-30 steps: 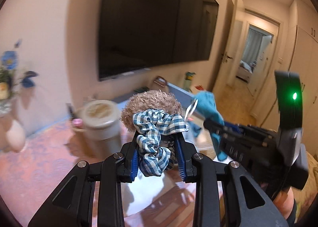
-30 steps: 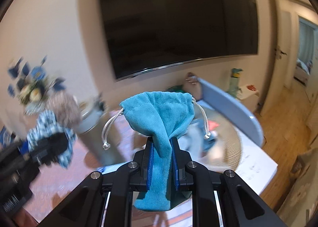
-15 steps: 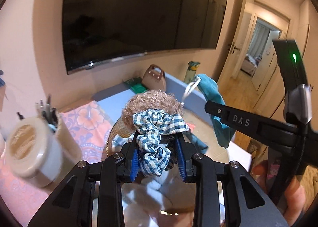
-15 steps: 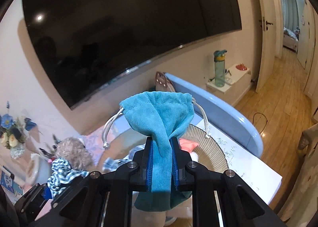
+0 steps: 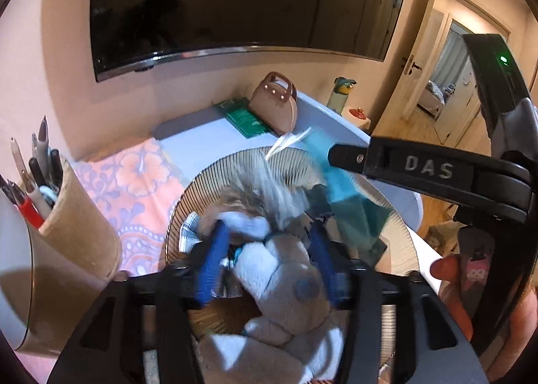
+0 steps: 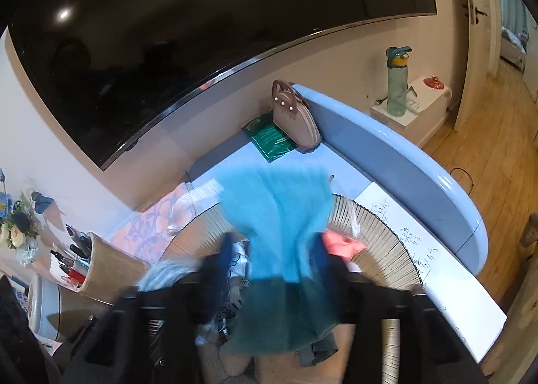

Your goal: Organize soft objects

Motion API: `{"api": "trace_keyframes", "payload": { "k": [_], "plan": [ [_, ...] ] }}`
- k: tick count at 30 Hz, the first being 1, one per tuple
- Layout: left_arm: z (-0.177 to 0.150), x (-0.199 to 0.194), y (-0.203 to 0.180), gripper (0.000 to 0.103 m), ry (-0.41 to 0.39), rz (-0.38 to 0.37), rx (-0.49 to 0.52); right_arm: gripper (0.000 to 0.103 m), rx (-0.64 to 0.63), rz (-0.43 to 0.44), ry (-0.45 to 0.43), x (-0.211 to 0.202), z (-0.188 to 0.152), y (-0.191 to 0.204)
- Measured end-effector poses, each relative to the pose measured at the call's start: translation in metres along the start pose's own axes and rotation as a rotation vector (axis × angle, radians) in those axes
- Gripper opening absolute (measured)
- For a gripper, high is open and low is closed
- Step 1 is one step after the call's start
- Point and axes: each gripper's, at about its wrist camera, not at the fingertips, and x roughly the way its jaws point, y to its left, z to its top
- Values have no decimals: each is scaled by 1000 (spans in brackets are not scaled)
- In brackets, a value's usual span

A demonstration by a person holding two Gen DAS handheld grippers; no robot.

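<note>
both hand-held grippers just opening | left (image 5: 269,263) frees scrunchie (image 5: 248,205) | right (image 6: 274,259) frees blue pouch (image 6: 279,216)

"DAS" on right gripper (image 5: 333,157) finger.

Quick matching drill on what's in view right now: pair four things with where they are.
Things:
1. teal pouch
2. brown handbag
3. pens
4. green bottle

Places:
A. standing in the cardboard cup
B. on the small white stand near the door
C. blurred, between the right tool's open jaws over the ribbed basket
D. upright beside the green book, at the wall end of the table

Pairs: 1-C, 2-D, 3-A, 4-B
</note>
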Motion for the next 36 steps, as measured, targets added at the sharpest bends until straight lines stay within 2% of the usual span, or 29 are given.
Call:
{"api": "trace_keyframes", "payload": {
  "k": [1,2,8,11,13,16,22,27,29,33,36],
  "plan": [
    [-1,-4,1,83,-10,-2,-8,60,-6,2,-8,-3,-1,1],
    [-2,-10,1,84,-29,-6,-11,60,-15,12,-18,-7,-1,1],
    [-10,-47,-9,84,-82,-40,49,60,-2,45,-50,-40,-14,3],
    [-22,-77,-8,84,-111,-37,56,60,-24,28,-85,-63,-27,11],
    [-34,-103,-1,84,-138,-25,43,60,-44,18,-107,-79,-39,21],
    [-51,-143,14,84,-188,16,35,60,-73,55,-120,-96,-60,36],
    [-90,-233,61,84,-301,164,-7,60,-257,102,-139,-128,-121,108],
    [-124,-296,101,86,-356,379,-32,60,-442,188,-126,-147,-174,186],
    [-138,-317,115,89,-374,450,-31,60,-517,237,-115,-151,-195,219],
    [-161,-360,141,100,-415,598,-51,60,-618,294,-94,-149,-224,276],
    [-173,-382,160,102,-447,688,-63,60,-653,352,-76,-145,-236,316]
  ]
}}
